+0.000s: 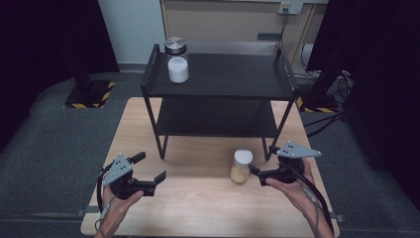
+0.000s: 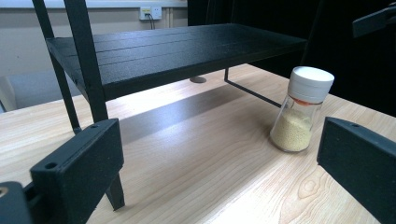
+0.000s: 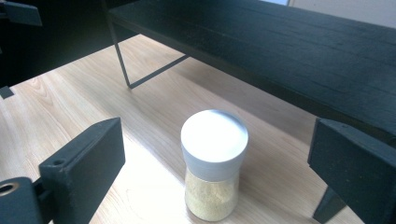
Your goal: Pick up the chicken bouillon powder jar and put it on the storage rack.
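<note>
Your right gripper [image 1: 257, 174] is wide open, lined up on the spice jar [image 3: 214, 164] just in front of the rack [image 1: 218, 82]; probably not touching yet, so close next. Left gripper [image 1: 148, 168] hangs open too.

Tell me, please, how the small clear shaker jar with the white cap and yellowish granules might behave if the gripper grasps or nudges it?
The small clear shaker jar looks rigid and smooth, so probably slippery. It stands upright and narrow, with a wide white cap on top, so a nudge there may tip it. Partly filled, it is likely light.
</note>
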